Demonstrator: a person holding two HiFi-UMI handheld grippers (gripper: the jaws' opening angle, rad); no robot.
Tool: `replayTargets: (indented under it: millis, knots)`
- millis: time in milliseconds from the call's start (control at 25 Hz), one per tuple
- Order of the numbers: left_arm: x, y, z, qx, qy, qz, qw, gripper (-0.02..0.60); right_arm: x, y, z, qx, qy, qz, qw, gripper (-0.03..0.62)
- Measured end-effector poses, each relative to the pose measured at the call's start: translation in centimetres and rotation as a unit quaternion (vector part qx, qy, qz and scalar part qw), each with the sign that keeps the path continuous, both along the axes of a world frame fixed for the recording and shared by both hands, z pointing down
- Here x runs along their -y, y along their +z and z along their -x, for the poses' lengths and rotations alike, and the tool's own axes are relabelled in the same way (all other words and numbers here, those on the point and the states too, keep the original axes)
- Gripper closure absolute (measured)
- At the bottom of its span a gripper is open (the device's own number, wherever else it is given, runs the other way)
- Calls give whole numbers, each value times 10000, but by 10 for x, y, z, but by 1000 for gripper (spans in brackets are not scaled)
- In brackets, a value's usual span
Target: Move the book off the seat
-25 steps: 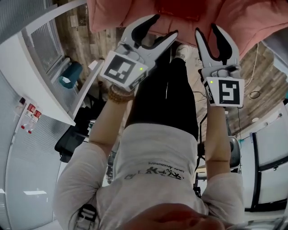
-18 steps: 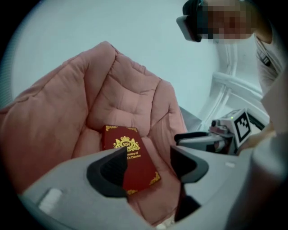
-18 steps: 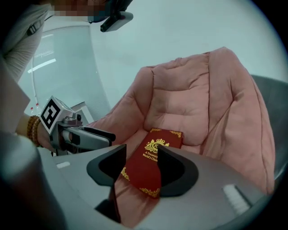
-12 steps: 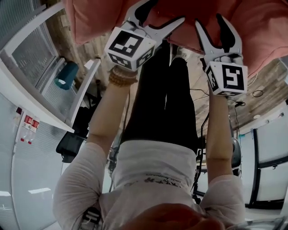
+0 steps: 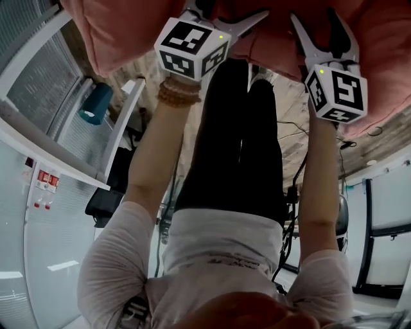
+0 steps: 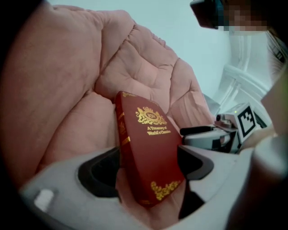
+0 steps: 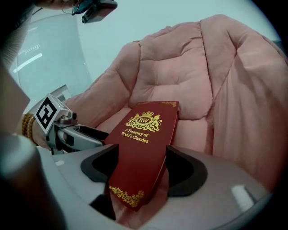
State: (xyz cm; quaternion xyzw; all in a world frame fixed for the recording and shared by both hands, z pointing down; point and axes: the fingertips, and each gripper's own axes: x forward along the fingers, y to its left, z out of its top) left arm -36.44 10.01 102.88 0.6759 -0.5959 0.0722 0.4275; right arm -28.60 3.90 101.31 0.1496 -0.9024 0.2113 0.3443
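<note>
Approach stage; no grasp was made. Book [image 7: 143, 143] lay cover up on the seat [image 7: 198, 130] of the pink chair [image 7: 171, 67], its far end towards the backrest. Left gripper [image 5: 225, 13] and right gripper [image 5: 319, 29] were both held at the near end of the book, side by side. Jaws of each were opening and stood wide, with the book's near end showing between them. No pad was seen pressing on the cover or spine. Judgement: the next move calls for both pairs to be advanced over the book's edges and closed firmly on its width before it is lifted off.
</note>
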Motion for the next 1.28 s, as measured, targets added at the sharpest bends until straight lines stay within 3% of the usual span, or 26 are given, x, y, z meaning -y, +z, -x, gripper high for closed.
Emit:
replayTargets:
  millis: [360, 680, 1280]
  knots:
    - [9, 19, -8, 30, 58, 108, 9999, 180, -2, 30, -3, -202, 25, 244, 9995, 252]
    - [9, 6, -7, 178, 82, 223, 9996, 184, -6, 12, 2, -76, 102, 360, 9993, 272]
    - [6, -134, -12, 481, -21, 122, 9988, 187, -10, -129, -2, 153, 74, 92, 9998, 276]
